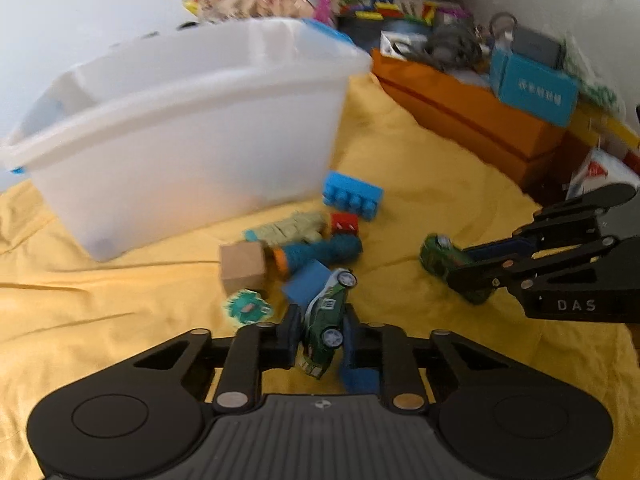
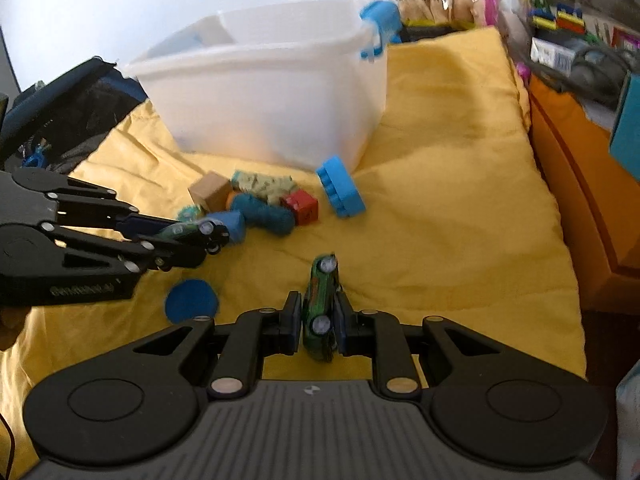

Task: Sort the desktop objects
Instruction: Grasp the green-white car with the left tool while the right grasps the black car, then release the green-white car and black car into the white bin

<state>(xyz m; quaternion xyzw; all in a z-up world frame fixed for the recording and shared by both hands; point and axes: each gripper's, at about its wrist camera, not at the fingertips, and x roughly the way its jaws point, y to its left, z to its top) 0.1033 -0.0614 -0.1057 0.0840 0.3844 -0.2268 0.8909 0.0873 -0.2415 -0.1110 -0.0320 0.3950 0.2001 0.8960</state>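
Each tool, left tool (image 1: 320, 340) and right tool (image 2: 318, 322), grips one small green toy car (image 1: 325, 320) by its sides, a light, stiff, slippery thing, with the white bin (image 1: 192, 120) at eleven o'clock.

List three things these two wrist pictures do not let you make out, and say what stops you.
- Inside of the white bin: both views, its frosted walls and rim hide any contents.
- Blue box lettering: left wrist view, blurred.
- Green toy car underside: right wrist view, covered by the right gripper's fingers.
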